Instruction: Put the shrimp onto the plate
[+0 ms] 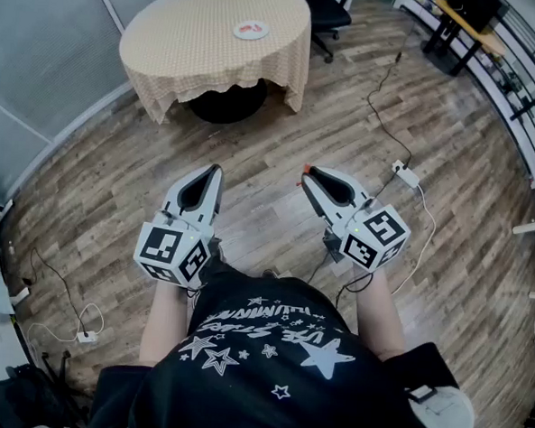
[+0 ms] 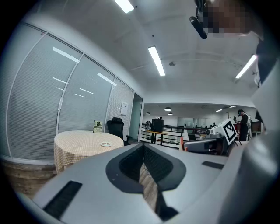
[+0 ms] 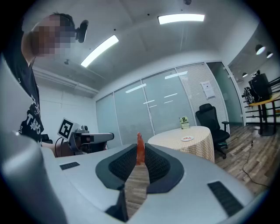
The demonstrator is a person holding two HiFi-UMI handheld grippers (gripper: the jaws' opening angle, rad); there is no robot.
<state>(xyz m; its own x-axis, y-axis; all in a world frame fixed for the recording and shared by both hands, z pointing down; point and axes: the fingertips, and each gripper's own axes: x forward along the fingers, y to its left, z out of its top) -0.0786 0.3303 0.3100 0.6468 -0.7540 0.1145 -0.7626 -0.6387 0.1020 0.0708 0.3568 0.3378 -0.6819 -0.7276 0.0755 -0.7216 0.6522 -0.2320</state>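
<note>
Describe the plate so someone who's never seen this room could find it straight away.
Look across the wood floor to the round table with the beige checked cloth. The plate lies flat on top: small, white, round, with red marks, unlike the upright card standing there.

Office w/ glass partitions (image 3: 131, 113), swivel chair (image 3: 213, 122)

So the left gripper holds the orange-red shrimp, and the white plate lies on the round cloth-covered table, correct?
Not the left gripper, which is shut and empty: the right gripper holds the orange-red shrimp, as the right gripper view shows. The white plate does lie on the round cloth-covered table.
</note>
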